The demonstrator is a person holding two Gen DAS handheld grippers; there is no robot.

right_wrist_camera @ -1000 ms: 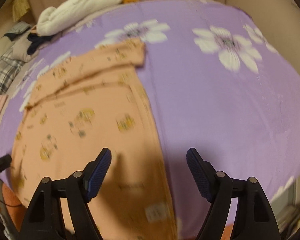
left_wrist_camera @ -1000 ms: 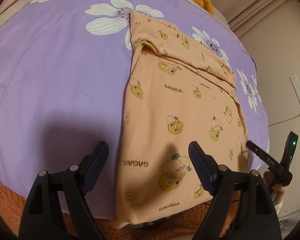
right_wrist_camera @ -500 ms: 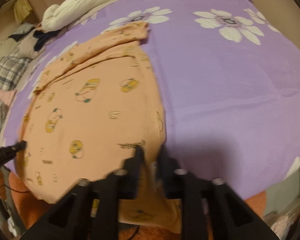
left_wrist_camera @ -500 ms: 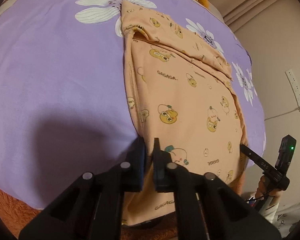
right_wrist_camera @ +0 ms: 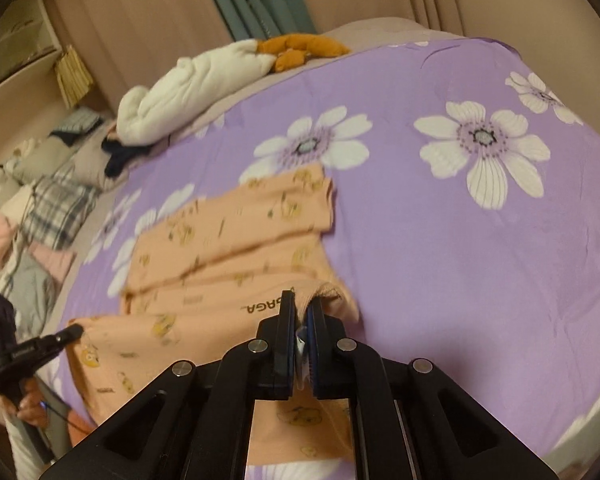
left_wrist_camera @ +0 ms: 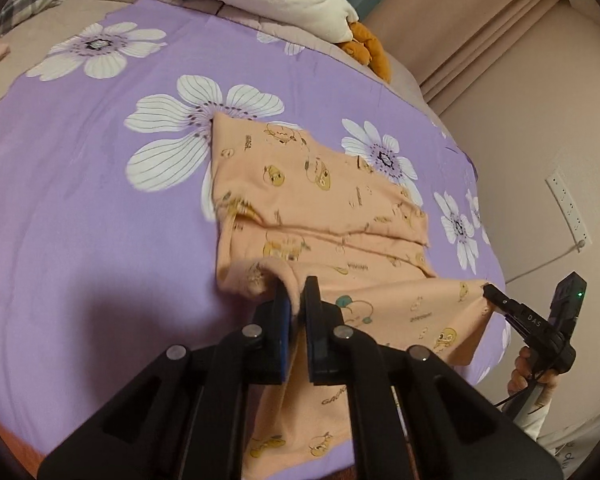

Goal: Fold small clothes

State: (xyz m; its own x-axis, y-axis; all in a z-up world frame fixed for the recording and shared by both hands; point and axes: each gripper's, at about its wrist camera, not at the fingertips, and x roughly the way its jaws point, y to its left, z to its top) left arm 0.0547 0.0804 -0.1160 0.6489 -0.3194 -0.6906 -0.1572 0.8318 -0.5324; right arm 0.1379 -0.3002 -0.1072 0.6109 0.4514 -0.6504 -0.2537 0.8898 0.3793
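With both near corners of the peach garment (left_wrist_camera: 320,216) on the purple sheet (left_wrist_camera: 80,220) pinched, left gripper (left_wrist_camera: 296,300) and right gripper (right_wrist_camera: 300,312) clenched on cloth, carry level toward the far hem, edges aligned

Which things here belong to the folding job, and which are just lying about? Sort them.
In the job:
- peach printed garment
- left gripper, shut on it
- right gripper, shut on it

Lying about:
- white padded bundle
- orange plush toy
- plaid cloth
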